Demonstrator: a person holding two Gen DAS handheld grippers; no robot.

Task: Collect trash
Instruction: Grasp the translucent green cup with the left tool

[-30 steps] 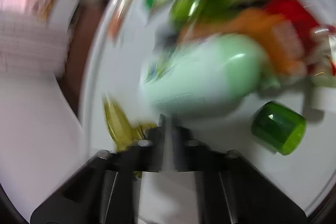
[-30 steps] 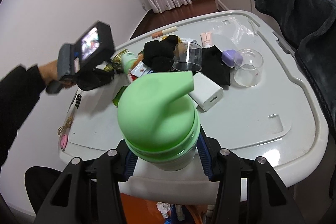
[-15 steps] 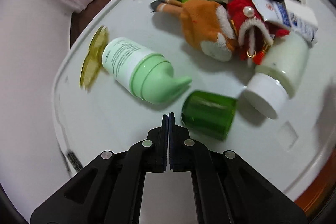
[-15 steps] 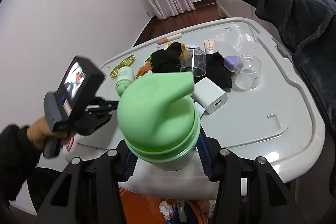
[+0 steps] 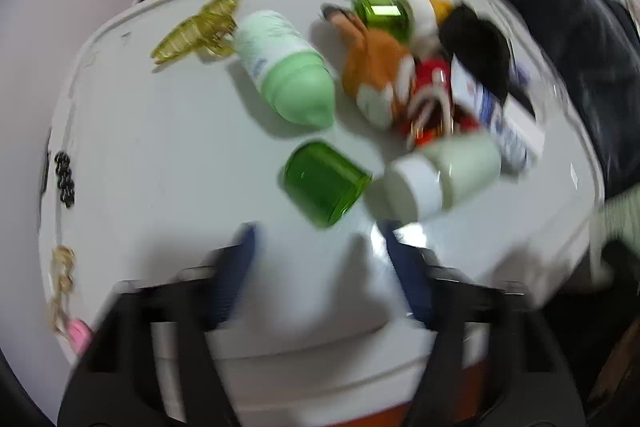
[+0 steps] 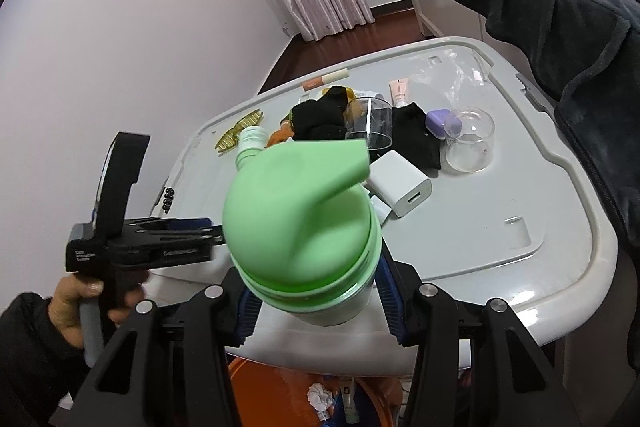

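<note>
My right gripper (image 6: 312, 291) is shut on a light green pump bottle (image 6: 300, 223), held above the table's near edge over an orange bin (image 6: 280, 391) that holds crumpled trash. My left gripper (image 5: 320, 259) is open and empty, its blue pads wide apart at the table's front edge; it also shows in the right wrist view (image 6: 176, 231), left of the held bottle. Ahead of it lie a green cap (image 5: 324, 183), a second light green bottle (image 5: 288, 71) and a white-capped bottle (image 5: 444, 175).
The white table (image 6: 500, 227) carries a yellow hair clip (image 5: 196, 27), plush toys (image 5: 380, 75), black socks (image 6: 320, 115), a white charger (image 6: 400, 183), two clear cups (image 6: 472, 143) and a purple case (image 6: 442, 121). A dark coat (image 6: 560, 7) hangs at the right.
My left gripper has opened and pulled back to the table's front edge, swinging round to face the clutter. My right gripper still holds the bottle and has drifted slightly back.
</note>
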